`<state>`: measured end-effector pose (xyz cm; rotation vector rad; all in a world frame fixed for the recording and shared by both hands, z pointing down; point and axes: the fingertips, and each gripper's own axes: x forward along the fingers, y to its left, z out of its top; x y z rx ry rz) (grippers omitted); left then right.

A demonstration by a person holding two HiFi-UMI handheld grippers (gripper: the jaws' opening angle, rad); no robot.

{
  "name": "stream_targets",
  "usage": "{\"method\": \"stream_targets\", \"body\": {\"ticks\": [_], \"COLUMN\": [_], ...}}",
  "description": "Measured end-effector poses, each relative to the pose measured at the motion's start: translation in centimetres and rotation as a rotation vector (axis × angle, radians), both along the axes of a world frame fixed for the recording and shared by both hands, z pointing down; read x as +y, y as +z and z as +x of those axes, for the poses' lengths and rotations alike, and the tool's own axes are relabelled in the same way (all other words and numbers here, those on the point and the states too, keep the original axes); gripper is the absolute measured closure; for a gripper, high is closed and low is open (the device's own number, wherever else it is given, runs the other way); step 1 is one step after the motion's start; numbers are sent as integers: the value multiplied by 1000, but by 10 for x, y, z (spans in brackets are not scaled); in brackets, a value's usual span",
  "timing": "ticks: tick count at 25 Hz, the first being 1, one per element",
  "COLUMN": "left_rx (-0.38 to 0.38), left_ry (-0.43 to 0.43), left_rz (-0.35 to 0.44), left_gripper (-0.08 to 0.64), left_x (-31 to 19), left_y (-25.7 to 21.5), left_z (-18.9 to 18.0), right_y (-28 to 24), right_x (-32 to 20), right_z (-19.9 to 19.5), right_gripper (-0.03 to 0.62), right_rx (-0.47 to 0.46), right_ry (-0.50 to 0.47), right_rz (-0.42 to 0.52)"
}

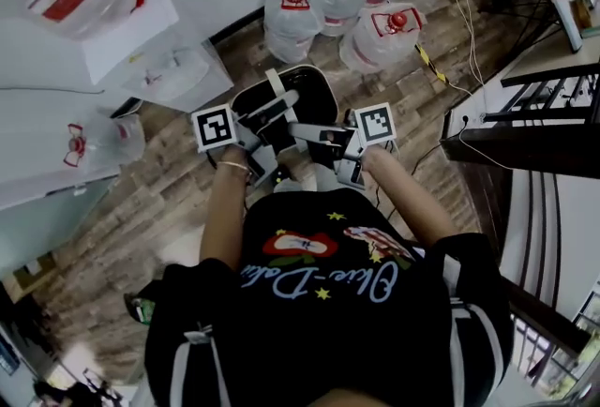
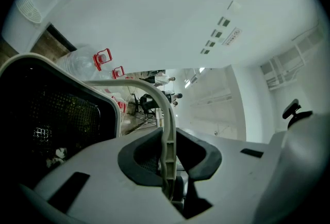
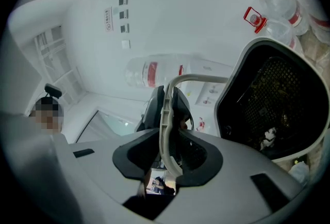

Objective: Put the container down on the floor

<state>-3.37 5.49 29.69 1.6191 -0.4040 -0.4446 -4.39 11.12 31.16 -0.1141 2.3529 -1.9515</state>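
Wood floor [image 1: 169, 199], one container [image 1: 314, 91], perhaps six jugs [image 1: 293, 11]

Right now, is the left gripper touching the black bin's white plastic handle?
Touching. The left gripper view shows the left gripper closed on the white plastic handle, its pads pressing both sides.

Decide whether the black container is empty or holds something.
Not empty: the black container has a few pale scraps lying inside, visible in both gripper views. What they are, cannot tell.

obstacles: water jugs [image 1: 292, 16] beyond, white cabinet [image 1: 173, 77] left, cables [image 1: 448, 67] right; free: wood floor [image 1: 173, 185] between
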Motion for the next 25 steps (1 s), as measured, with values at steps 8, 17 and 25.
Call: {"method": "stream_targets", "body": {"ticks": [8,17,25], "left_rx": [4,8,-6], "left_ry": [-116,-227,-340], "left_rz": [-20,-49,-82], "left_gripper": [503,503,503], "left_x": [-39,-86,-121], "left_y": [9,29,65], "left_z": [3,10,13], "right_y": [9,26,56], "right_x": [-38,-85,-122], "right_z": [11,23,33], "right_gripper": [495,499,500], "right_rx": [12,21,51], "right_ry": [-122,-229,-333], "right_rz": [-20,-33,-45]}}
